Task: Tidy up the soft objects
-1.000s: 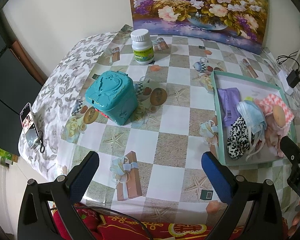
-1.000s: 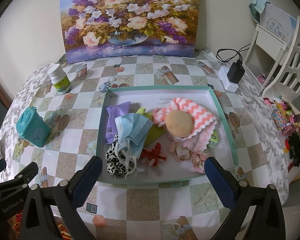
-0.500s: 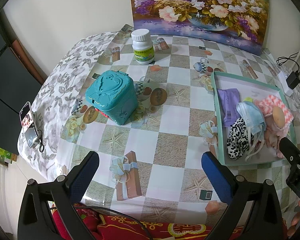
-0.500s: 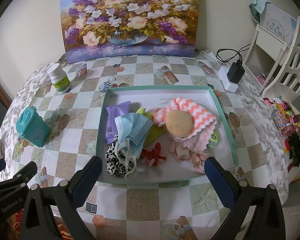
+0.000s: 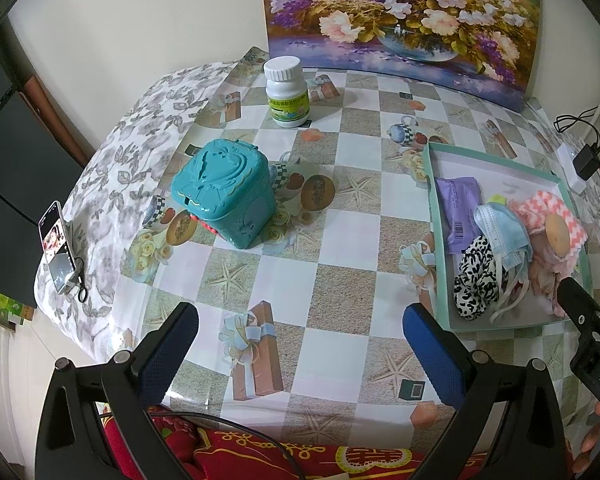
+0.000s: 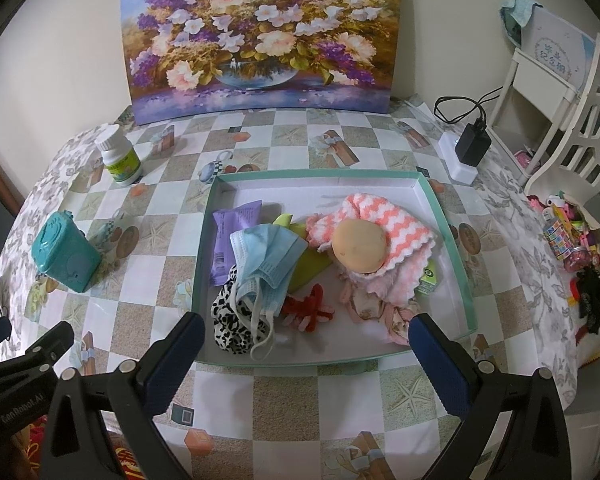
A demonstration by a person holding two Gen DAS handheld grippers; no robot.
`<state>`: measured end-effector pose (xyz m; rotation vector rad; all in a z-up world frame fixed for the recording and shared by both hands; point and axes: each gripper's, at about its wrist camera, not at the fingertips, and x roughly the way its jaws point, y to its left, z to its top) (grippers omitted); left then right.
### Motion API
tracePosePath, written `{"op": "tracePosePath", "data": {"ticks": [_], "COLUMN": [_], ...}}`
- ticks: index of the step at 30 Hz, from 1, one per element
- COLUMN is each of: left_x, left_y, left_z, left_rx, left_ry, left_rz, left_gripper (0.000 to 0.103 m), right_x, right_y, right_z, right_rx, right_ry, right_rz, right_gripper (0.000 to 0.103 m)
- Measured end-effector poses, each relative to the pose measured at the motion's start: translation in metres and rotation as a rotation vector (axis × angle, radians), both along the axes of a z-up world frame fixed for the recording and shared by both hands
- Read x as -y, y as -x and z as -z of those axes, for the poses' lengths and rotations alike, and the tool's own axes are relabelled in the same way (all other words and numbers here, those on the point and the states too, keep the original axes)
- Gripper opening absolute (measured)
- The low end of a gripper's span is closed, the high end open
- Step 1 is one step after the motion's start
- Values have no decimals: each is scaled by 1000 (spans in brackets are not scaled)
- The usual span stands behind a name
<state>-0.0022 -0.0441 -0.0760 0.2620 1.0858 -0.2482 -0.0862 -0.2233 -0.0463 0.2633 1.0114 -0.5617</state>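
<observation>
Teal-rimmed tray sits toward the table's right edge, holding the soft things: blue face mask, leopard-print cloth, purple packet, pink-and-white knit cloth. Left gripper and right gripper hover with jaws spread wide, empty, at the near edge.

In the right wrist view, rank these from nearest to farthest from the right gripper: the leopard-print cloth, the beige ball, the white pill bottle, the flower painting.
Measured from the right gripper:
1. Leopard-print cloth, front left corner of the tray.
2. Beige ball, mid-tray on the pink knit.
3. White pill bottle, far left on the table.
4. Flower painting, against the back wall.
</observation>
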Motion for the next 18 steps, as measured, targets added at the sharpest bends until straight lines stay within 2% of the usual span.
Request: {"op": "tracePosePath", "data": {"ticks": [18], "left_x": [0], "left_y": [1], "left_z": [-1], "left_rx": [12], "left_ry": [-5], "left_rz": [-5], "left_gripper": [102], "right_x": [0], "right_y": [0], "right_z": [1], "right_rx": [0], "right_ry": [-2], "right_rz": [2], "right_gripper": [103]}}
